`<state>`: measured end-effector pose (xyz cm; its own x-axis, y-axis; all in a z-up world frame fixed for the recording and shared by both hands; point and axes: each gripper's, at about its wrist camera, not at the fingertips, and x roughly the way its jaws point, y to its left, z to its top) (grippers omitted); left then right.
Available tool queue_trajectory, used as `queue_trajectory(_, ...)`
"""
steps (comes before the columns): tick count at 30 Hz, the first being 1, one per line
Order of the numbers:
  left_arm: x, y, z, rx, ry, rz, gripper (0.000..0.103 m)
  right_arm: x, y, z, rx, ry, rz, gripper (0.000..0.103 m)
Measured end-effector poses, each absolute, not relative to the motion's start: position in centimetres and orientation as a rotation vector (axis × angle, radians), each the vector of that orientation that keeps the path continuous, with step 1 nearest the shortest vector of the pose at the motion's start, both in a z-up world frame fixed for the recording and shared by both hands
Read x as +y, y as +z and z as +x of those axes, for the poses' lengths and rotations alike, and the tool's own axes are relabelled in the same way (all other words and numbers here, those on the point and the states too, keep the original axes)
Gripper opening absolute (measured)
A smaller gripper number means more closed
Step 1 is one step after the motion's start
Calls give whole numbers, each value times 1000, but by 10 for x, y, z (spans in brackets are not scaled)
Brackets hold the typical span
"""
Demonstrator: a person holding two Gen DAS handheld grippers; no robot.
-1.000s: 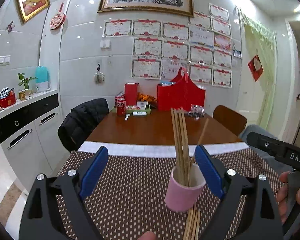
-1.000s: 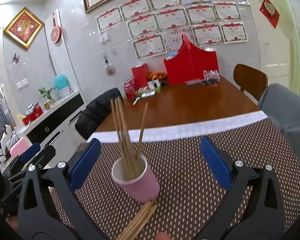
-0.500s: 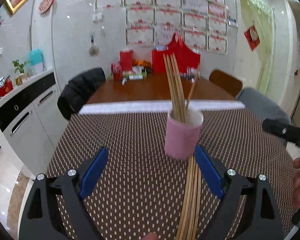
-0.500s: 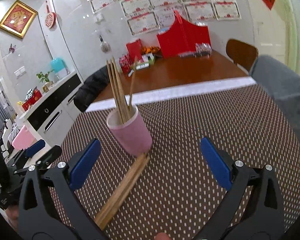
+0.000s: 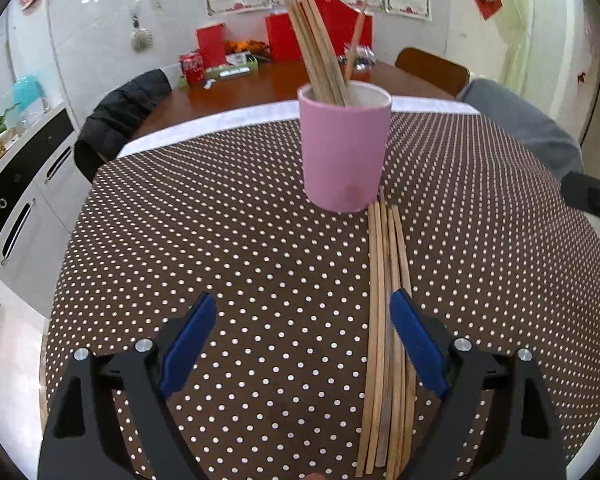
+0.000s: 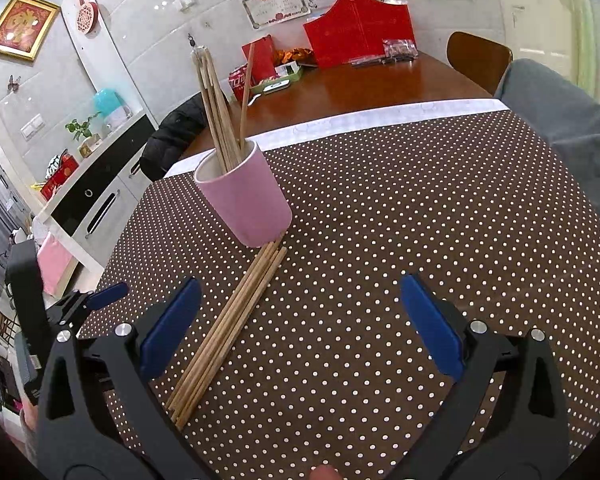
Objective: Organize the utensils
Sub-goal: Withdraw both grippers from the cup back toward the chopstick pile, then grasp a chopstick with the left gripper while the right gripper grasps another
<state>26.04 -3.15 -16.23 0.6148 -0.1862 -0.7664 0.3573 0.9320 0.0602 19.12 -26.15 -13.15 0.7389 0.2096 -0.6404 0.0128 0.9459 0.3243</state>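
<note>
A pink cup (image 5: 343, 148) stands on the brown dotted tablecloth (image 5: 228, 248) and holds several upright wooden chopsticks (image 5: 318, 52). A bundle of loose chopsticks (image 5: 386, 320) lies flat on the cloth from the cup's base toward me. My left gripper (image 5: 302, 344) is open and empty above the cloth, its right pad beside the bundle. In the right wrist view the cup (image 6: 244, 196) and the loose bundle (image 6: 230, 328) lie left of centre. My right gripper (image 6: 300, 328) is open and empty, its left pad near the bundle.
The bare wooden table (image 6: 360, 88) beyond the cloth carries a red box (image 6: 358, 36), a can and small items against the wall. A dark jacket hangs on a chair (image 5: 120, 112) at left. A person's grey-clad leg (image 6: 560, 120) is at right.
Both grippers have pulled back and risen from the cup, and tilted down. The cup now sits farther off and the whole loose bundle shows on the cloth.
</note>
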Motion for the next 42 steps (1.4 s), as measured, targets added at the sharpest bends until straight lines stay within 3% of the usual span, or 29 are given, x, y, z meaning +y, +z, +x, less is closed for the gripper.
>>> queue_trajectory(13,-55,-207,303,1005,-426,333,87,-270,-147,203,779,85,342,97)
queue_trajectory(28,-74,-209,336,993,-424,421,86,-256,-170,223,880,106,290,97)
queue_trajectory(29,-79,-208,338,986,-431,442,84,-253,-171,223,887,107,280,97)
queue_trajectory(34,-96,-201,336,1015,-583,413,17,-246,-179,224,930,101,256,97)
queue_trajectory(36,-100,-200,332,1009,-594,424,6,-241,-183,226,951,104,253,97)
queue_trajectory(39,-94,-199,327,1006,-567,395,5,-230,-190,230,991,128,251,97)
queue_trajectory(42,-73,-199,321,1022,-529,305,5,-215,-198,236,1028,160,247,87)
